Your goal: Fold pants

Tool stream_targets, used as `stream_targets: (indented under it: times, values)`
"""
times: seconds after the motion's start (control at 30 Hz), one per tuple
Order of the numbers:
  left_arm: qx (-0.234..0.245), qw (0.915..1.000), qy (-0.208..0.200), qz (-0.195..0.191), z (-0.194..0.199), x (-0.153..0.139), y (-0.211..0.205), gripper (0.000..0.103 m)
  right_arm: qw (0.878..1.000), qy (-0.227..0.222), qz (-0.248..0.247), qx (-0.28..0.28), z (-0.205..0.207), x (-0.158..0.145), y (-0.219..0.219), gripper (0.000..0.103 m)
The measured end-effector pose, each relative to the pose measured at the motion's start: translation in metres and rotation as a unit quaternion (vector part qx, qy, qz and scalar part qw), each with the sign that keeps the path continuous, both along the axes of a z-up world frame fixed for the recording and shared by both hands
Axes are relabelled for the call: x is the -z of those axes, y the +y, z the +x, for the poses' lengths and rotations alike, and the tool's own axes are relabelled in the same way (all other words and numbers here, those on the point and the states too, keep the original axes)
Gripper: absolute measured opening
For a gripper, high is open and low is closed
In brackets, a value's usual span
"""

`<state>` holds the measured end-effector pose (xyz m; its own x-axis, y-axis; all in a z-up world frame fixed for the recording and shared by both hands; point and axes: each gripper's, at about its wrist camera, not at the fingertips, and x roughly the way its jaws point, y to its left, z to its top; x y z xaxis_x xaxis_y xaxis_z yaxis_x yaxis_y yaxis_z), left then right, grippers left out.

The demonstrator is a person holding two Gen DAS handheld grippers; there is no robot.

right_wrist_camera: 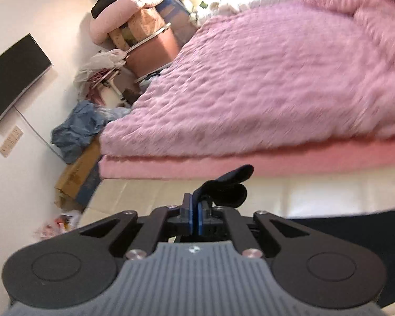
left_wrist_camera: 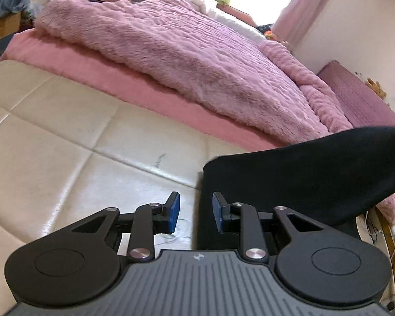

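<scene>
The black pants (left_wrist_camera: pixel 289 173) lie on a cream quilted leather bench (left_wrist_camera: pixel 65 131), with one part lifted up to the right in the left wrist view. My left gripper (left_wrist_camera: pixel 194 214) is open, its blue pads astride the pants' left edge, holding nothing. My right gripper (right_wrist_camera: pixel 194 216) is shut on a bunched fold of the black pants (right_wrist_camera: pixel 226 187), which sticks up past the blue pads. More of the dark cloth (right_wrist_camera: pixel 355 226) trails off to the lower right in the right wrist view.
A bed with a fluffy pink blanket (left_wrist_camera: pixel 184 60) runs along the far side of the bench (right_wrist_camera: pixel 302 192). A wall TV (right_wrist_camera: pixel 13 73), piled bags and boxes (right_wrist_camera: pixel 134 52) stand at the left. A white wall (left_wrist_camera: pixel 355 26) is at the right.
</scene>
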<state>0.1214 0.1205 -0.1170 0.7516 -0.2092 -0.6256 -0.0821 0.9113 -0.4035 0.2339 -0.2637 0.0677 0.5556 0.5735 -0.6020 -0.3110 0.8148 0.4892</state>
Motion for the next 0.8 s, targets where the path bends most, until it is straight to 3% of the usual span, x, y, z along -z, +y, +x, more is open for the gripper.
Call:
stream_targets:
  times: [0.13,0.27,0.47,0.63,0.8]
  values:
    - [0.023,0.9997,0.004,0.010,0.011,-0.001,-0.022,0.030,0.998,-0.017,-0.045,0.029,-0.008,-0.028,-0.057,0.000]
    - [0.048,0.9984,0.012,0.026,0.024,0.003,-0.047,0.030,0.994,-0.004,-0.076,0.077,-0.003,-0.021,-0.119,0.000]
    - [0.078,0.9951,0.044,0.044,0.047,0.019,-0.083,0.030,0.981,0.068,-0.105,0.149,0.013,0.063,-0.196,0.000]
    - [0.109,0.9890,0.068,0.073,0.061,0.035,-0.112,0.030,0.966,0.124,-0.123,0.192,0.025,0.145,-0.226,0.000]
    - [0.135,0.9822,0.092,0.093,0.074,0.053,-0.135,0.030,0.954,0.155,-0.160,0.203,0.032,0.203,-0.242,0.000]
